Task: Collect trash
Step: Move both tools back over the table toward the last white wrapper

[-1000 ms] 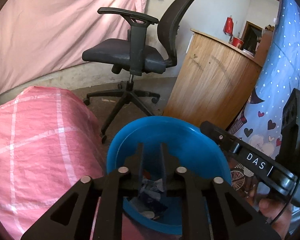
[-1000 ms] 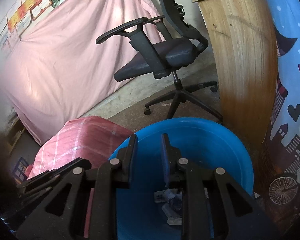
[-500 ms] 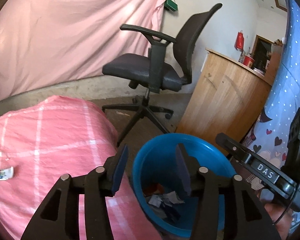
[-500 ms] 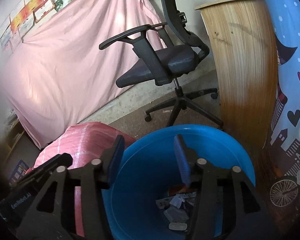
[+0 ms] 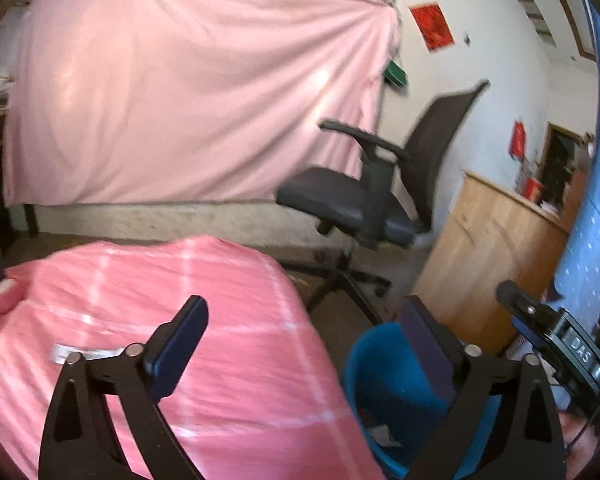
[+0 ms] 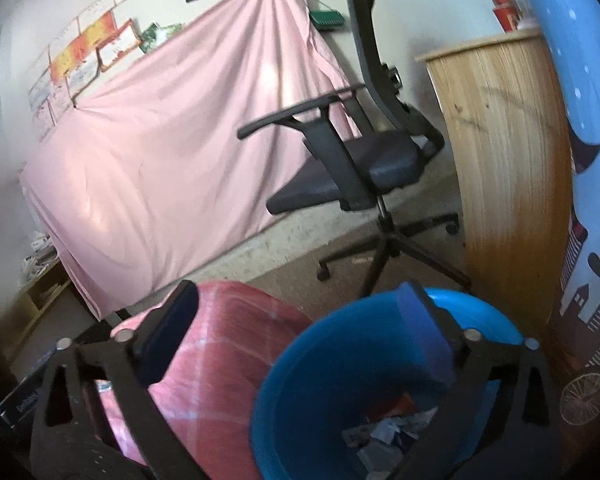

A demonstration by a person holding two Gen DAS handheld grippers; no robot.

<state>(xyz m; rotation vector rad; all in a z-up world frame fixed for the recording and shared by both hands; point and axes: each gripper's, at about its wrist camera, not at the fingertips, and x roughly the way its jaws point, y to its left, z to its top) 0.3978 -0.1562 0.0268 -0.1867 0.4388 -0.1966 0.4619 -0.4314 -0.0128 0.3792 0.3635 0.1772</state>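
Observation:
A blue bin (image 6: 332, 364) stands on the floor beside a table under a pink checked cloth (image 5: 228, 320). Crumpled wrappers and paper scraps (image 6: 384, 432) lie at its bottom. My right gripper (image 6: 300, 320) hangs above the bin's near rim, its jaws opening wide with nothing between them. My left gripper (image 5: 304, 336) sits over the cloth's right edge, left of the bin (image 5: 384, 384). Its jaws are opening too, and they are empty. A white wrapper (image 5: 72, 352) lies flat on the cloth at the left. The right gripper's black frame (image 5: 556, 340) shows at the right edge.
A black office chair (image 6: 360, 160) stands behind the bin, with a wooden cabinet (image 6: 500, 160) to its right. A blue patterned curtain (image 6: 588, 160) hangs at the far right. A pink sheet (image 5: 180, 100) covers the back wall. A small pink object (image 5: 4, 290) rests at the cloth's left edge.
Both pairs of jaws have spread from nearly shut to wide. The left gripper has swung left and up, from over the bin to over the cloth. The right gripper has risen a little.

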